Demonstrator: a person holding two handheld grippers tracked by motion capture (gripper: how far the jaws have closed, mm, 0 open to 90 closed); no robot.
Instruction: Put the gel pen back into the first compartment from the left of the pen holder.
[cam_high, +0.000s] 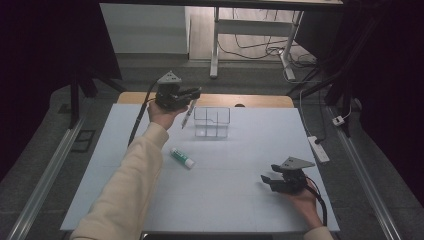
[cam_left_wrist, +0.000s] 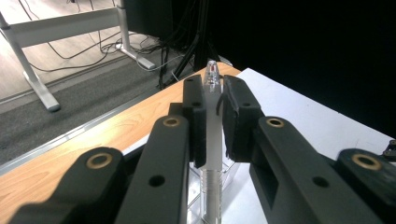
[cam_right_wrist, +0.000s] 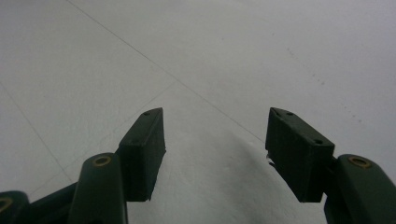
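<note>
My left gripper (cam_high: 195, 93) is raised at the back of the white mat, just left of a clear plastic organizer box (cam_high: 212, 121). It is shut on a clear pen (cam_high: 188, 113) that hangs down and tilts towards the mat. In the left gripper view the pen (cam_left_wrist: 211, 135) stands clamped between the two black jaws, its tip above them. A white glue stick with a green cap (cam_high: 182, 157) lies on the mat near the left sleeve. My right gripper (cam_high: 266, 180) rests low at the front right, open, with bare mat between its jaws (cam_right_wrist: 215, 140).
The white mat (cam_high: 240, 170) covers a wooden table (cam_high: 260, 100) whose edge shows at the back. A power strip (cam_high: 319, 148) lies off the mat's right edge. Desk legs and cables stand on the floor beyond.
</note>
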